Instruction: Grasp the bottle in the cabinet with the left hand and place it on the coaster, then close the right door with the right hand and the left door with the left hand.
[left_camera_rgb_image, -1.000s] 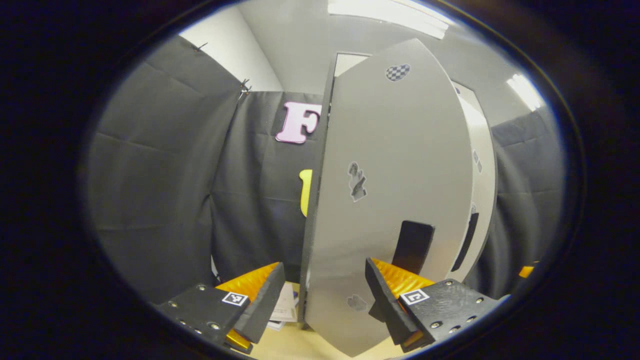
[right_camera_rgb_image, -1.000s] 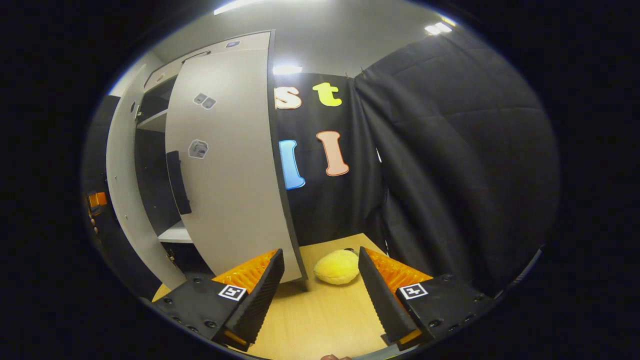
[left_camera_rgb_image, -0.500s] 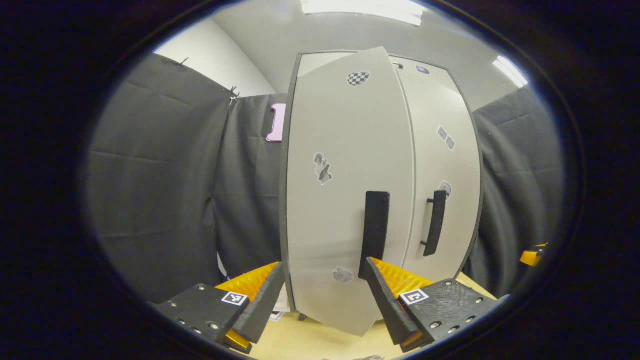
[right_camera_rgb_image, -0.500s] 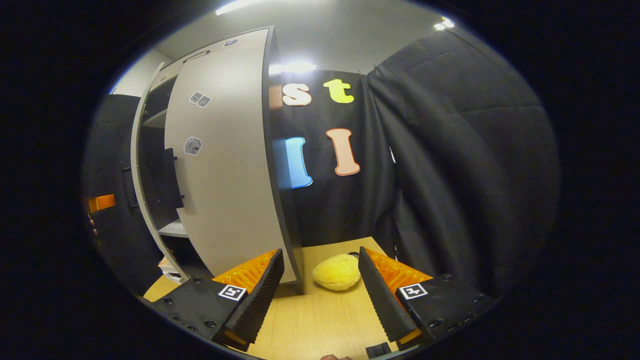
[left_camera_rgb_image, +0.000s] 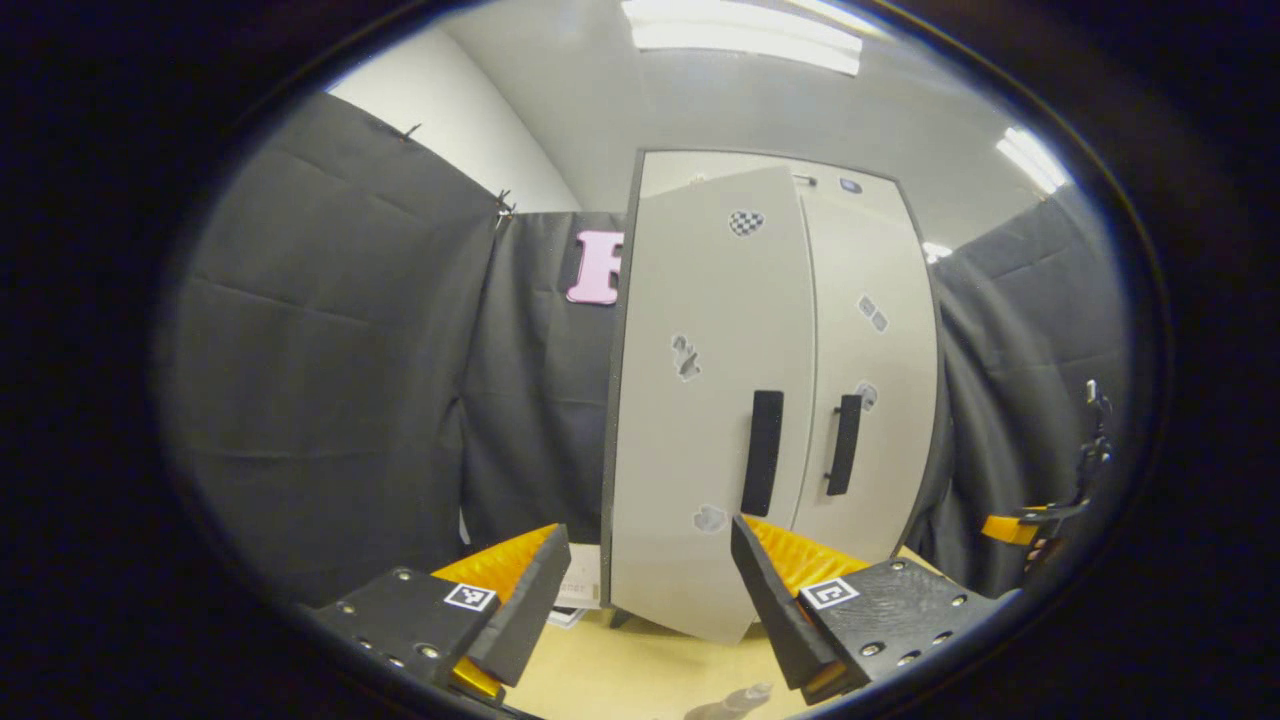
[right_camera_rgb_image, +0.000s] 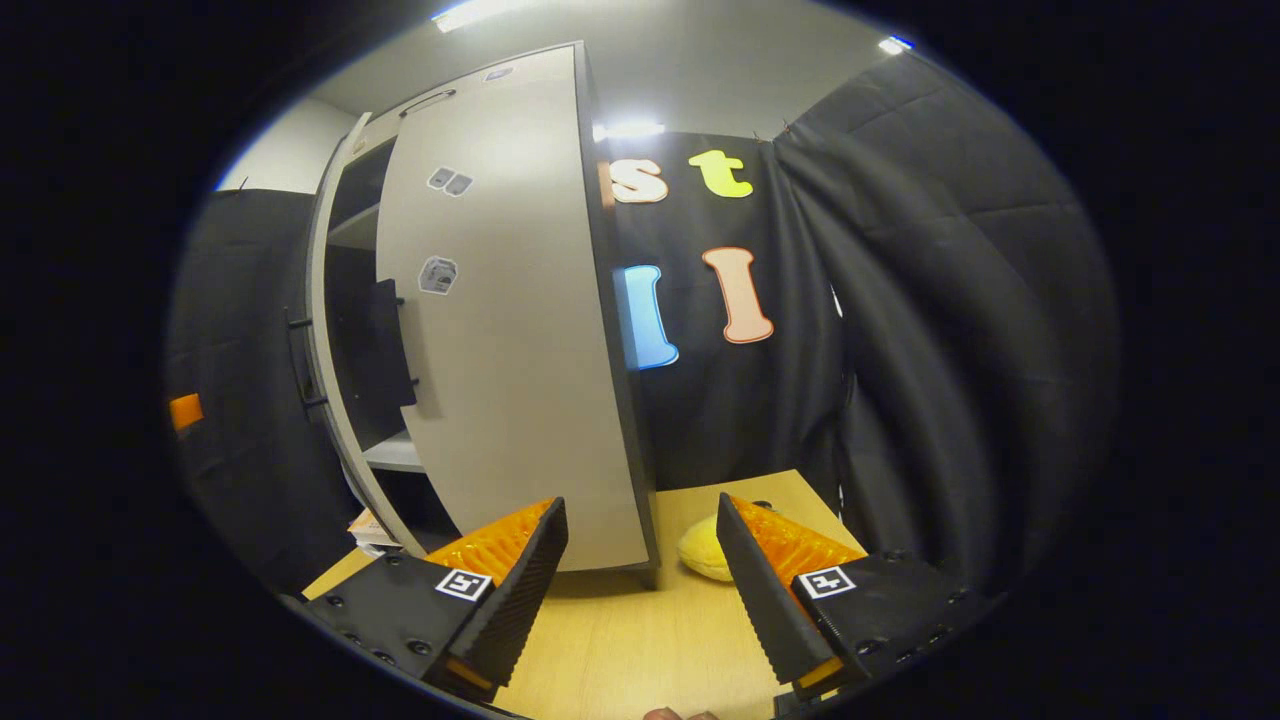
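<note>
The grey cabinet (left_camera_rgb_image: 700, 200) stands ahead in the left gripper view. Its right door (left_camera_rgb_image: 880, 420) lies flat against the front. The left door (left_camera_rgb_image: 700, 400) stands slightly ajar, its lower corner sticking out toward me. Each door carries a black vertical handle (left_camera_rgb_image: 762, 452). My left gripper (left_camera_rgb_image: 648, 530) is open, a little in front of the left door and touching nothing. In the right gripper view the right door (right_camera_rgb_image: 500, 330) is seen from the side, with a dark gap and a shelf (right_camera_rgb_image: 395, 455) beside the ajar left door (right_camera_rgb_image: 335, 400). My right gripper (right_camera_rgb_image: 638, 503) is open over the table.
A yellow soft object (right_camera_rgb_image: 698, 548) lies on the wooden table (right_camera_rgb_image: 640, 640) beside the cabinet's right corner. Papers (left_camera_rgb_image: 575, 595) lie at the cabinet's left foot. A small grey shape (left_camera_rgb_image: 735, 698) pokes up at the lower edge, too little to identify. Black cloth walls surround the booth.
The left door has swung from wide open to almost shut. My left gripper has drawn back from it. The right gripper has shifted slightly, still open.
</note>
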